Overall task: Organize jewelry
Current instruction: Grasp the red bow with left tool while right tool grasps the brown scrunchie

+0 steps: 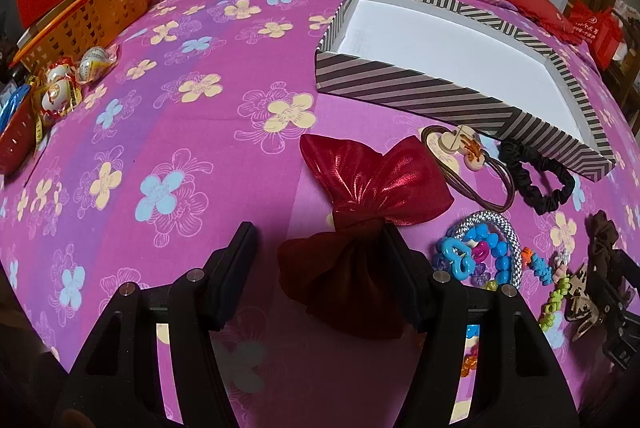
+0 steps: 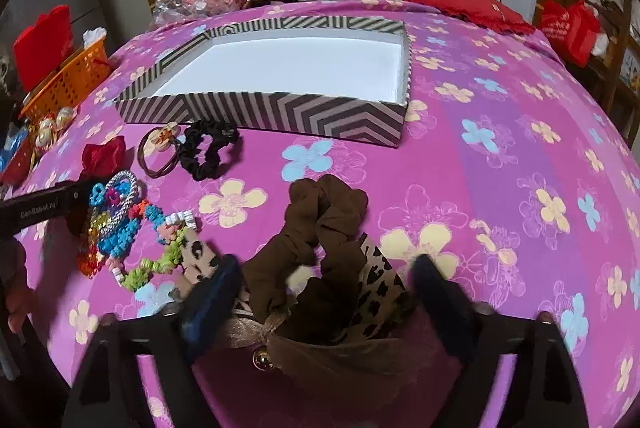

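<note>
Striped box [image 2: 280, 116] at 12 o'clock empty; nothing sorted. Left tool [image 1: 320, 268] spread around red bow [image 1: 372, 188]; right tool [image 2: 324, 280] spread, probably nearing brown scrunchie [image 2: 320, 220].

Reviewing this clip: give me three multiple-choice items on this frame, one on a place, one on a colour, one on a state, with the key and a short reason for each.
1. Where does the black scrunchie lie?
A. inside the striped box
B. on the bedspread in front of the striped box
C. in the orange basket

2. What colour is the bow between the left gripper jaws?
A. red
B. blue
C. white

3. What is the state of the striped box?
A. closed with a lid
B. open and full of hair ties
C. open with a bare white inside

Key: 1 B, it rests on the cloth just before the box's front wall. 2 A, the shiny bow is red. 3 C, no lid, and only the white floor shows.
</note>
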Tool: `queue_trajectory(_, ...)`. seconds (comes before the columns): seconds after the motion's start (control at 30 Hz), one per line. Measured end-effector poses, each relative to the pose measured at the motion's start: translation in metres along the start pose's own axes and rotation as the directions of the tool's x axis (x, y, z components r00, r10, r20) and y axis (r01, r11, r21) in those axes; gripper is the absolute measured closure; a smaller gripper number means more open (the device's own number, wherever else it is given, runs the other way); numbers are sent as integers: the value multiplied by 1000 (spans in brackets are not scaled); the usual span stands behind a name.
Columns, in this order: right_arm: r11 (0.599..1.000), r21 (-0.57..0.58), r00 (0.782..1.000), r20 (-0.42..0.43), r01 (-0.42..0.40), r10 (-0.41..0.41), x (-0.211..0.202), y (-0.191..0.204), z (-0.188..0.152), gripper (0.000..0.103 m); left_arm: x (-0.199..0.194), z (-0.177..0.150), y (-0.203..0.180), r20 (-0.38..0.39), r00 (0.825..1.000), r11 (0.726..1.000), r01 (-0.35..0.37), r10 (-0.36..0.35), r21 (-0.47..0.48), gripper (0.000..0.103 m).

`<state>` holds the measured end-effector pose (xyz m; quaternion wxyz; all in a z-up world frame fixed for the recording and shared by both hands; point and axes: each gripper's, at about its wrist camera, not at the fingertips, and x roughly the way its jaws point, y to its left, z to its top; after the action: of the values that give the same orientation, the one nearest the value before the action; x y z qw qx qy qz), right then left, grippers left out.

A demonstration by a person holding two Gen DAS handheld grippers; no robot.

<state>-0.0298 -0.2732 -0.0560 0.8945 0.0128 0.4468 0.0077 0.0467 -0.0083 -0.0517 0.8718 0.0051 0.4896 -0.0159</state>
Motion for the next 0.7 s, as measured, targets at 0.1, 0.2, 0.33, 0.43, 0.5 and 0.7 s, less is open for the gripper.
queue_trajectory(0.1,1000,-18,1000,7,-23,23,-3,3,0,60,-1,-1,0,5,1000,1000,5,-5,2,45)
queue_trajectory(0.2,997,10,997,9,-77,76,-6,1,1,70,-6,-4,3,16,1000,1000,18,-18,0,81)
queue_trajectory(0.33,989,46,990,25,-143,142,-15,-4,5,78,-9,-3,11,-11,998,998,68,-68,-13,89)
queue_trajectory(0.43,986,42,986,51,-161,159,-24,-4,11,79,-20,-2,14,16,997,997,77,-76,-9,89)
queue_trajectory(0.5,986,31,984,68,-164,162,-30,-2,15,79,-29,1,16,37,996,997,82,-82,-4,89)
queue_trajectory(0.7,985,9,979,109,-175,172,-43,0,32,85,-51,16,14,87,992,996,87,-88,17,89)
